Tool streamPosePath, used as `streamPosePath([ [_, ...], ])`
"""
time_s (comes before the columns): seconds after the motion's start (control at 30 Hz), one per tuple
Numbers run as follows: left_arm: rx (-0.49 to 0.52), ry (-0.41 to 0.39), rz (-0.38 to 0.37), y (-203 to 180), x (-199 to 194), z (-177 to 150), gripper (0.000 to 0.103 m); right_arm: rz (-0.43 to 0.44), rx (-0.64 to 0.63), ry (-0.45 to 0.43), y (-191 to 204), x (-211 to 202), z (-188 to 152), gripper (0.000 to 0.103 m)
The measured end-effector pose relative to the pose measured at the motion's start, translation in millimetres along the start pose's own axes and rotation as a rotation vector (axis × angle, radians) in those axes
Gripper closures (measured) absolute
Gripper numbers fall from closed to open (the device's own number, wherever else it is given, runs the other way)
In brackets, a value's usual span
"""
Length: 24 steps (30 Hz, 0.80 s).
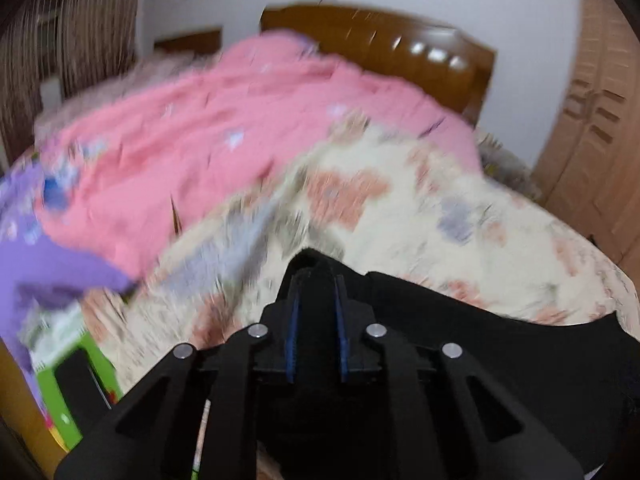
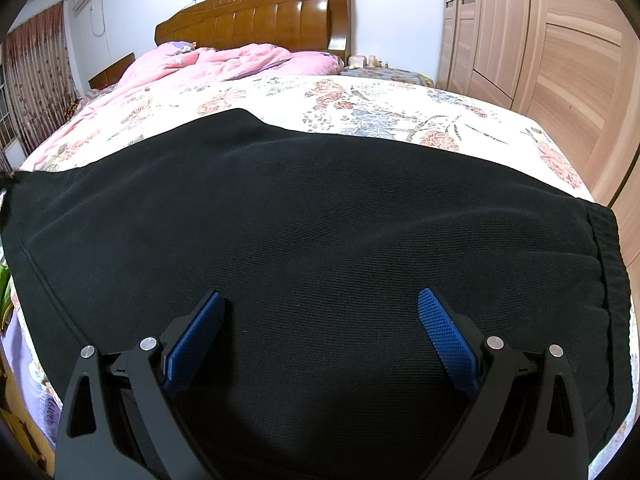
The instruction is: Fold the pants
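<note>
The black pants [image 2: 304, 216] lie spread on the floral bedsheet [image 2: 360, 100], with the ribbed waistband [image 2: 608, 264] at the right. My right gripper [image 2: 320, 304] is open just above the cloth, its blue pads [image 2: 444, 332] wide apart and empty. In the blurred left wrist view, my left gripper [image 1: 316, 276] is shut on a fold of the black pants [image 1: 500, 340], which is lifted above the floral bedsheet [image 1: 440, 220].
A pink duvet [image 2: 224, 60] is heaped near the wooden headboard [image 2: 260, 12]; it also shows in the left wrist view [image 1: 208, 128]. A wooden wardrobe [image 2: 540, 40] stands right of the bed. A green box [image 1: 68, 384] and purple cloth [image 1: 44, 264] lie at the left bed edge.
</note>
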<state>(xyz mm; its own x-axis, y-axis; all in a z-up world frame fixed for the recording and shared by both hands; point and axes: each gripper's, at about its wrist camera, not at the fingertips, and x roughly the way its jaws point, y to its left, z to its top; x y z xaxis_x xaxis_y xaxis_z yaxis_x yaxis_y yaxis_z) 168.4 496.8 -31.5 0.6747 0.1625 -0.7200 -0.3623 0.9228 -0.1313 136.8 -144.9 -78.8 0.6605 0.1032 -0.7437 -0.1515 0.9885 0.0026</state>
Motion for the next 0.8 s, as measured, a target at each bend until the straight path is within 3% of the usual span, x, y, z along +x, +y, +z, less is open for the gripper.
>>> streamPosePath([
  [0.07,0.001,0.039,0.086,5.0,19.0,-9.2,0.06,0.002,0.001,0.0,-0.4,0.0,-0.1,0.008],
  [0.13,-0.002,0.028,0.152,8.6,20.4,-20.3,0.033,0.005,0.003,-0.001,-0.6,-0.7,-0.7,0.008],
  [0.2,-0.011,-0.03,0.217,7.5,3.0,-27.9,0.023,0.003,0.002,-0.001,-0.2,-0.4,-0.8,0.008],
  [0.23,-0.009,-0.099,0.272,-0.6,-17.1,-32.8,0.02,0.002,0.0,0.0,0.1,-0.1,-0.6,0.008],
  [0.27,0.001,-0.147,0.273,-8.6,-31.7,-37.0,0.017,0.001,-0.002,0.001,0.5,0.3,-0.4,0.008],
  [0.33,0.059,-0.203,0.171,-41.1,-59.2,-48.5,0.005,-0.002,-0.003,0.001,1.9,-0.5,-1.1,0.008],
  [0.4,0.185,-0.174,0.058,-83.1,-64.7,-61.8,0.003,0.0,-0.001,0.0,1.4,-0.6,-1.2,0.008],
  [0.43,0.266,-0.147,0.047,-107.0,-60.1,-71.1,0.003,0.001,-0.001,0.001,1.2,-0.6,-1.4,0.008],
  [0.5,0.348,-0.072,0.097,-134.9,-33.6,-85.9,0.003,-0.006,-0.009,0.015,1.4,-0.3,-1.5,0.008],
  [0.6,0.288,0.084,0.116,-128.7,15.9,-100.0,0.001,-0.015,-0.027,0.048,-1.6,-2.2,-3.7,0.008],
  [0.63,0.238,0.053,0.076,-120.8,15.8,-101.1,0.001,-0.011,-0.025,0.055,-4.0,-2.9,-4.2,0.008],
  [0.7,0.17,0.084,0.059,-110.0,19.4,-98.0,0.001,-0.019,-0.038,0.087,-6.0,-6.8,-5.2,0.008],
  [0.77,0.173,0.102,0.152,-121.3,10.1,-93.5,0.004,-0.033,-0.042,0.108,-7.2,-16.3,-3.9,0.008],
  [0.8,0.179,0.084,0.153,-130.0,-1.2,-90.3,0.004,-0.034,-0.046,0.099,-8.5,-20.1,-2.7,0.008],
])
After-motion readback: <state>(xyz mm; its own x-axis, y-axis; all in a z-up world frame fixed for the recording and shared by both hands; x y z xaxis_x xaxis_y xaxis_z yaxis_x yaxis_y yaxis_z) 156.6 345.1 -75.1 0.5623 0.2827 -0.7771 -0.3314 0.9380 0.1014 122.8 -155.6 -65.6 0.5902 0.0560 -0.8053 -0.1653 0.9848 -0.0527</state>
